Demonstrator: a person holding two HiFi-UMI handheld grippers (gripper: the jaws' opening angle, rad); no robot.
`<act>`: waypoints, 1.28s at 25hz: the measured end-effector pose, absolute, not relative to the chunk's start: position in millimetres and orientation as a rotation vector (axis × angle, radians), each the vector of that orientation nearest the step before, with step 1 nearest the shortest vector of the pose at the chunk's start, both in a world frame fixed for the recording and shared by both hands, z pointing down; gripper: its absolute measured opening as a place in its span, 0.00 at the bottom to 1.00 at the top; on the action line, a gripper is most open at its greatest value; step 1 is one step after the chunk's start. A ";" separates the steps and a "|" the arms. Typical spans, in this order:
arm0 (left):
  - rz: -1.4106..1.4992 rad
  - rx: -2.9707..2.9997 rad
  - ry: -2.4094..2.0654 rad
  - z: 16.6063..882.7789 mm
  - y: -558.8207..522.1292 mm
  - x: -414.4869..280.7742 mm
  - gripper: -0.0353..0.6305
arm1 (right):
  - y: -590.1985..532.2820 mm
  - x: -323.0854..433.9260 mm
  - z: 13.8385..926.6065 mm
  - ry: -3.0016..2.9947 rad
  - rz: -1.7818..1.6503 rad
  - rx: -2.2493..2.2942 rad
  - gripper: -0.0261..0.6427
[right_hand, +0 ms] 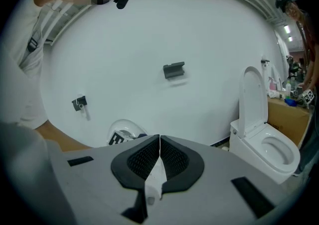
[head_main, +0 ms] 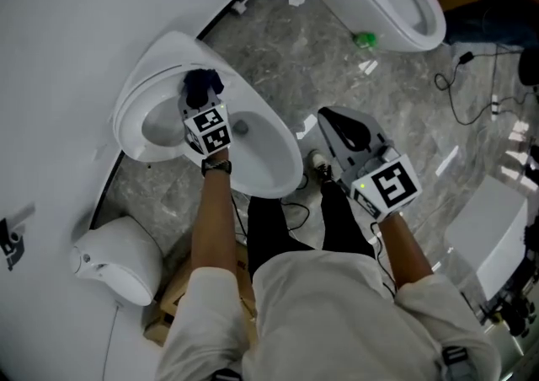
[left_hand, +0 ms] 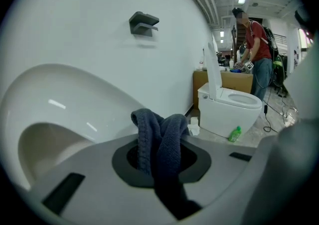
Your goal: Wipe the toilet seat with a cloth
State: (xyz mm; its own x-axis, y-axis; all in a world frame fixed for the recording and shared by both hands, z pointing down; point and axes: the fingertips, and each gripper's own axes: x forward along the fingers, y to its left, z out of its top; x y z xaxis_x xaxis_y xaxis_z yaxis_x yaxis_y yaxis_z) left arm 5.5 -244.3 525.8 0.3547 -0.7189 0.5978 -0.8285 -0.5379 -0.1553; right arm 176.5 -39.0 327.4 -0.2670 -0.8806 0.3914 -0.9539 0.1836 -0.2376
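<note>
Presently, nearest the person, the right hand-held gripper (head_main: 338,120) hangs just right of the near toilet (head_main: 285,170), its jaws closed together on nothing; if it drifts left during wiping, it could strike the rim. Over that toilet, the left hand-held gripper (head_main: 199,99) is clamped on a dark blue cloth (head_main: 203,82), which is bunched, with loops standing proud of the jaws. The toilet seat (head_main: 126,114) lies directly beneath the cloth; contact cannot be confirmed.

Judged risks: only a fold appears pinched, so drag along the seat could pull the cloth free and drop it into the bowl. A bunched cloth would also wipe only a narrow strip and could let the hard jaw tips scrape the surface.

The wall (head_main: 76,17) stands directly behind the toilet, so strokes on that side have little room. Open floor lies to the right of the toilet, though a cable (head_main: 461,101) trails there and is a trip hazard. Beyond, a green bottle (head_main: 364,40) and a second toilet (head_main: 431,32) stand well apart from it
</note>
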 end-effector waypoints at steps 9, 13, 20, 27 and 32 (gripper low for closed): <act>0.975 2.416 -1.527 560.6 -244.8 10.2 0.13 | -10.6 195.3 356.0 -2.260 0.720 1.747 0.08; 1.007 2.433 -1.574 568.8 -242.2 11.7 0.13 | -6.4 200.2 371.0 -2.260 0.745 1.723 0.08; 1.010 2.411 -1.617 581.9 -237.1 16.8 0.13 | -14.9 203.4 388.2 -2.294 0.741 1.702 0.08; 1.060 2.416 -1.626 610.2 -227.5 24.4 0.13 | -24.6 188.4 406.2 -2.326 0.751 1.646 0.08; 1.143 2.396 -1.605 641.0 -218.8 30.3 0.13 | -25.8 181.7 413.8 -2.335 0.764 1.618 0.08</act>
